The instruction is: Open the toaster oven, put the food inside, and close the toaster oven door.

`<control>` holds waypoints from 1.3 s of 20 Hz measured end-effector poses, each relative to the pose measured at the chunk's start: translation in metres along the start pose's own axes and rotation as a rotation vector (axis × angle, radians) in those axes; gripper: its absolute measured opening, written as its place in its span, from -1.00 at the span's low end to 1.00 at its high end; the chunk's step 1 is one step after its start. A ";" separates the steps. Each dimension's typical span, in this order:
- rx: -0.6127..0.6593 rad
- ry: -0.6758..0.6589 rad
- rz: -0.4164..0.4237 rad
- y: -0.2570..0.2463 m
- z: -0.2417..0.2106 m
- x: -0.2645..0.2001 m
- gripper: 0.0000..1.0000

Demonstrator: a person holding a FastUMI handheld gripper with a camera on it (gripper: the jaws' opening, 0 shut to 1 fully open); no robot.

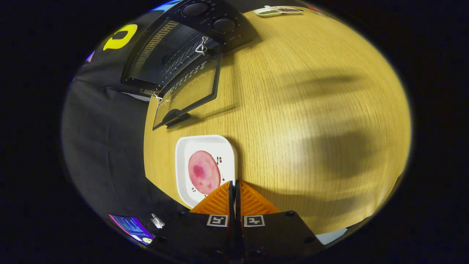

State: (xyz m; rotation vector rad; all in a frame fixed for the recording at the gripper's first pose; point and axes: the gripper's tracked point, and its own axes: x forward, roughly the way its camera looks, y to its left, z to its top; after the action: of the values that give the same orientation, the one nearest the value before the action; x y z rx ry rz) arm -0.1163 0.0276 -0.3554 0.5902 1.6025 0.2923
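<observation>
Nearest the camera, the tongs have their two ribbed, wedge-shaped fingers pressed together, with only a thin seam between them and nothing pinched; their tips overlap the near edge of a white plate. The plate is square with rounded corners and a raised glossy rim, and a small cherry motif is printed on its face. On it lies the food, a flat round slice of pink meat with darker mottling, thin and probably limp and slippery. The plate sits near the edge of a pale wood-grain bench, matte and smooth, crossed by soft shadows. Beyond the plate, well apart from it, stands the black toaster oven with its glass door already swung down, its dark handle at the outer edge nearest the plate. A wire rack shows inside the cavity, and two round knobs sit on the panel beside it. Opening looks done, so the step in hand is picking up the food. To do it well, the fingers should spread first, then straddle the plate's raised rim and clamp firmly, since carrying the whole plate level seems safer than nipping a floppy slice. The low door leaves a clear path to the rack. A small white dish rests at the far end of the bench.
</observation>
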 end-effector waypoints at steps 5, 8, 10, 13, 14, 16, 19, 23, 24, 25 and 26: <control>0.039 -0.026 0.085 0.017 0.002 -0.008 -0.96; 0.060 -0.066 0.113 0.034 0.008 -0.016 -0.96; 0.074 -0.120 0.130 0.049 0.019 -0.022 -0.96; 0.140 -0.216 0.170 0.077 0.037 -0.028 -0.96; 0.162 -0.247 0.179 0.087 0.043 -0.029 -0.96; 0.214 -0.314 0.189 0.103 0.055 -0.028 -0.96; 0.347 -0.391 0.213 0.125 0.072 -0.019 -0.96; 0.487 -0.471 0.202 0.138 0.097 -0.002 -0.96; 0.520 -0.487 0.199 0.141 0.104 0.002 -0.96; 0.551 -0.501 0.200 0.143 0.109 0.007 -0.96; 0.580 -0.514 0.204 0.146 0.115 0.010 -0.96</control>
State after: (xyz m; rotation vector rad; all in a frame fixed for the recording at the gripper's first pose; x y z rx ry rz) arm 0.0256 0.1369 -0.3032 1.1734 1.1137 -0.1824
